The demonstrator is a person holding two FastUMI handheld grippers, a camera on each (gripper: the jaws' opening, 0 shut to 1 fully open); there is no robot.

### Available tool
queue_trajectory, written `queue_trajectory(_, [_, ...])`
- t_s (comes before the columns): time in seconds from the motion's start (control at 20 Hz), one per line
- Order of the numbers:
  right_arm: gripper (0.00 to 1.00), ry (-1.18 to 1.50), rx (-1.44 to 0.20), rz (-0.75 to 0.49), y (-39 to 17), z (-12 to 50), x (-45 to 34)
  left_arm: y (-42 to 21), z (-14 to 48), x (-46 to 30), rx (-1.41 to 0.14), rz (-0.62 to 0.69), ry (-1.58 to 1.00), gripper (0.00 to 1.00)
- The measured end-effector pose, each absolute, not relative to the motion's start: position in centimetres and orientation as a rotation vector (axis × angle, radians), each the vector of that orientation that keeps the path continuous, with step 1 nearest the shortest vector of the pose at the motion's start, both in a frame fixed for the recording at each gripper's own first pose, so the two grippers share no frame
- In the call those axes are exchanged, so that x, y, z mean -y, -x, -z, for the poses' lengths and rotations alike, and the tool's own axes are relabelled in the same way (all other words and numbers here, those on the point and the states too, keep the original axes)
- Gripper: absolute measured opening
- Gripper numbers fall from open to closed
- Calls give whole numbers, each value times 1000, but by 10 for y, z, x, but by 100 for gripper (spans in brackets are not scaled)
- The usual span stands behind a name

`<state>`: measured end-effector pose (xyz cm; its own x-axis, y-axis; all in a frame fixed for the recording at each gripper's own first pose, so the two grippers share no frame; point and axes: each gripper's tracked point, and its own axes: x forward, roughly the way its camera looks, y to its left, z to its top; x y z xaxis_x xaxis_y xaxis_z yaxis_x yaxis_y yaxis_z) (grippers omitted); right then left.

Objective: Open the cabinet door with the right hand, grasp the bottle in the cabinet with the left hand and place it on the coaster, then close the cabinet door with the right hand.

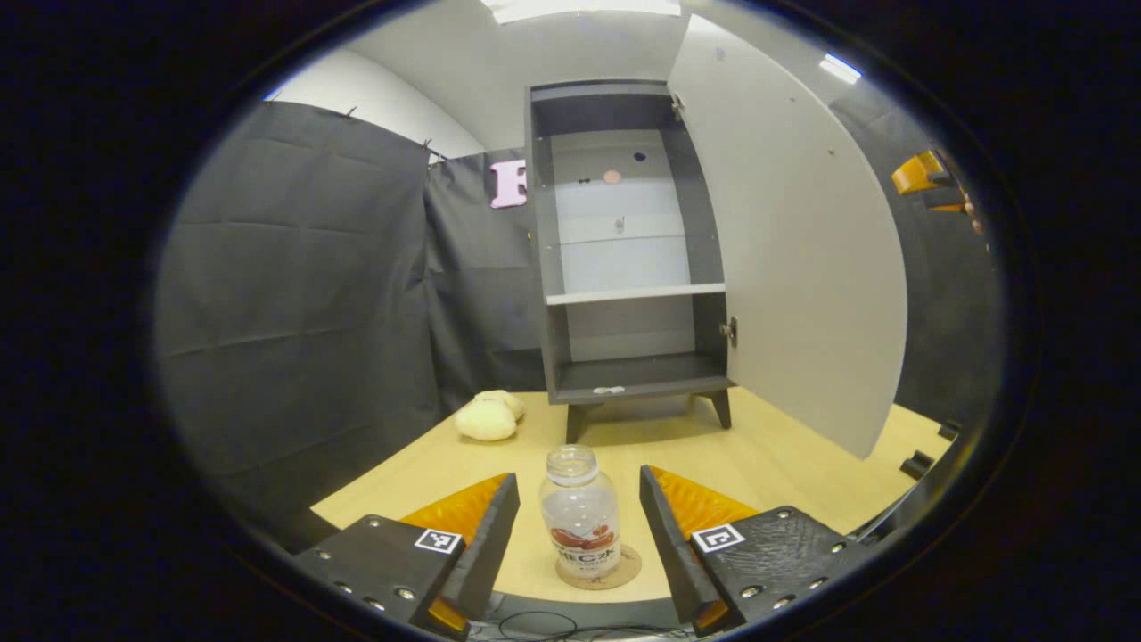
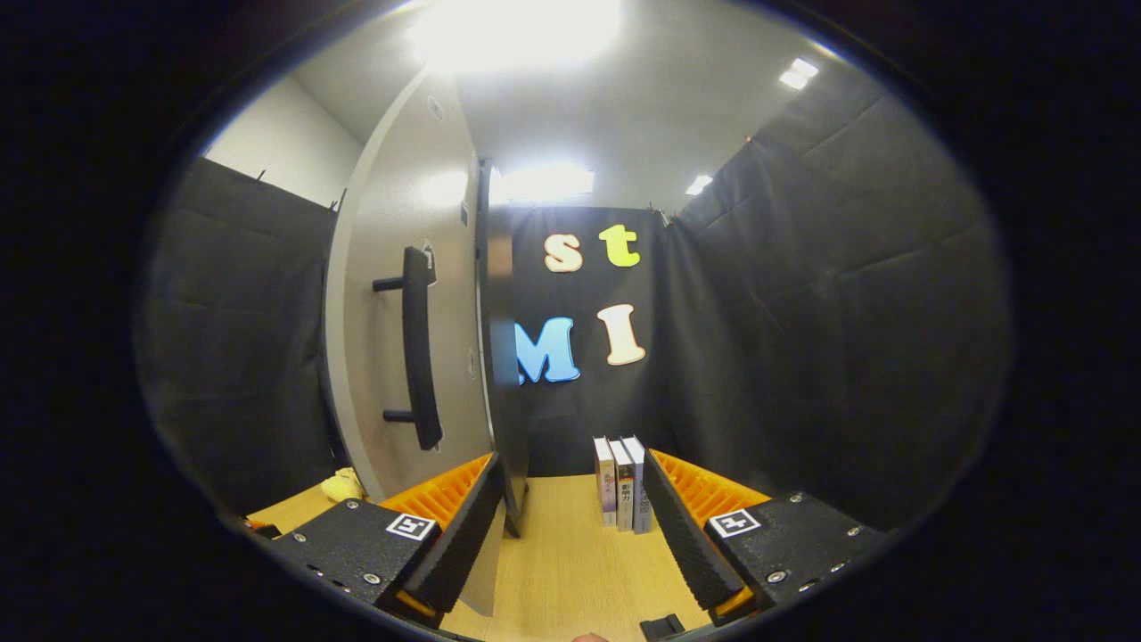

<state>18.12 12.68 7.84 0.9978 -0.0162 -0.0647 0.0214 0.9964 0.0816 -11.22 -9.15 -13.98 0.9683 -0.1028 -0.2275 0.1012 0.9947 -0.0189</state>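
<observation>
Bottle (image 1: 579,513) upright on coaster (image 1: 599,571), btwn fingers of left hand-held gripper (image 1: 579,535), spread wide, not touching. Cabinet door (image 1: 793,250) open. Right hand-held gripper (image 2: 570,526) wide apart, empty, beside door.

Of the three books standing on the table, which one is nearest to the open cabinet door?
The leftmost book, as the right gripper view shows it. It stands at the end of the row on the cabinet door's side; the other two stand farther right.

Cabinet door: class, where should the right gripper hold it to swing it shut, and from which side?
Grip the vertical bar handle on the door at mid-length, coming square at the door's outer face. The bar stands off on two posts, leaving room for fingers either side.
</observation>
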Motion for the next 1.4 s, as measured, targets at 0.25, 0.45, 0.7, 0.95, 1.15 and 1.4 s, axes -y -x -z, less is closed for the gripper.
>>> queue_trajectory(0.25, [94, -107, -65, 76, -187, -86, -124, 111, 84, 67, -200, 78, 43, 78])
queue_trajectory(0.45, [95, -89, -76, 97, -189, -88, -126, 90, 50, 25, -153, 57, 40, 78])
queue_trajectory(0.7, [93, -18, -63, 153, -191, -92, -115, 73, 30, -34, -98, 20, 25, 78])
queue_trajectory(0.95, [93, -5, -73, 175, -187, -90, -120, 62, 30, -69, -89, -2, 32, 76])
queue_trajectory(1.15, [93, 0, -67, 164, -187, -90, -131, 50, 35, -83, -81, 30, 51, 75])
queue_trajectory(1.4, [93, -12, -61, 138, -189, -90, -151, 42, 47, -102, -92, 75, 57, 78])
